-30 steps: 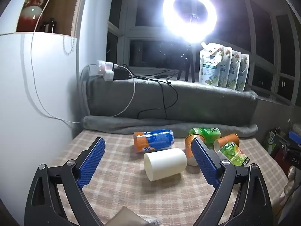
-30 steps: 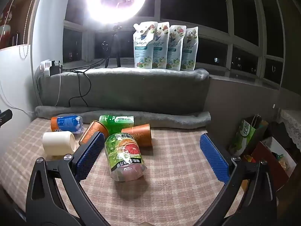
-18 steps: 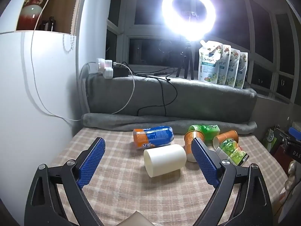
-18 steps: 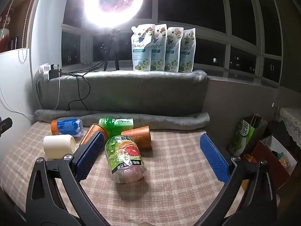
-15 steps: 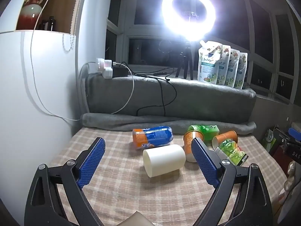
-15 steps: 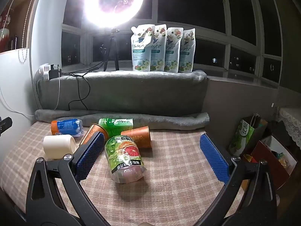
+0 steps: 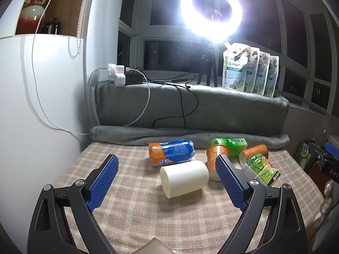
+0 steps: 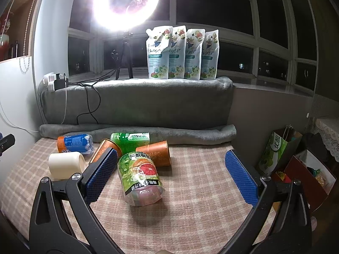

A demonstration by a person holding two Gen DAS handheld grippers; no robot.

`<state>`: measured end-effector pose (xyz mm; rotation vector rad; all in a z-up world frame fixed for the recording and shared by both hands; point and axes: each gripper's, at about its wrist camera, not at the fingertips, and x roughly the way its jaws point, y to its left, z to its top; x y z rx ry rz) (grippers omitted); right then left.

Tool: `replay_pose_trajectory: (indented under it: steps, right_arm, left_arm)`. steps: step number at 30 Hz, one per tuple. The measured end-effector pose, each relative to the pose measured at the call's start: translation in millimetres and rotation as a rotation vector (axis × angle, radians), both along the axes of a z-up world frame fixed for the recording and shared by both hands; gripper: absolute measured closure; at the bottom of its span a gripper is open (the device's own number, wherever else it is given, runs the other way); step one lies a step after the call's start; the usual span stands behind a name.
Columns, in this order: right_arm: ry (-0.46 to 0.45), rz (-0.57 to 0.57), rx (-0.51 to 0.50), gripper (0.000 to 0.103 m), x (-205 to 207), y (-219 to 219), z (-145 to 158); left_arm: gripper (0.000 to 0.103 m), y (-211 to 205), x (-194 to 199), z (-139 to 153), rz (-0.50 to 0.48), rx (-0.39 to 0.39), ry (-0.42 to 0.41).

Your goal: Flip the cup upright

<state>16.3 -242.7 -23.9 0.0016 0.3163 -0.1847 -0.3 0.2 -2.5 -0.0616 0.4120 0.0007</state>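
Observation:
A plain white cup lies on its side on the checked tablecloth, its flat end toward me; it also shows at the left in the right wrist view. My left gripper is open and empty, with the white cup lying between its blue pads and a little beyond them. My right gripper is open and empty, held over a grapefruit-labelled bottle that lies on its side. Two orange paper cups lie on their sides behind that bottle.
An orange-and-blue bottle and a green bottle lie near the rolled grey blanket. A ring light and refill pouches stand on the ledge. A white cabinet is at left. Bags stand off the right edge.
The left wrist view has shifted slightly; the white cup sits a little more left and lower between the pads. Both grippers stay open. The right gripper has barely moved.

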Motion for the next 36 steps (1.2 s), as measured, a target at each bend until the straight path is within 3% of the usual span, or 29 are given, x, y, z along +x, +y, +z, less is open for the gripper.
replay_pose_trajectory:
  steps: [36]
  right_arm:
    - [0.011, 0.008, -0.001, 0.0, 0.8, 1.8, -3.4]
  left_arm:
    - [0.01, 5.5, 0.5, 1.6, 0.01, -0.001, -0.002]
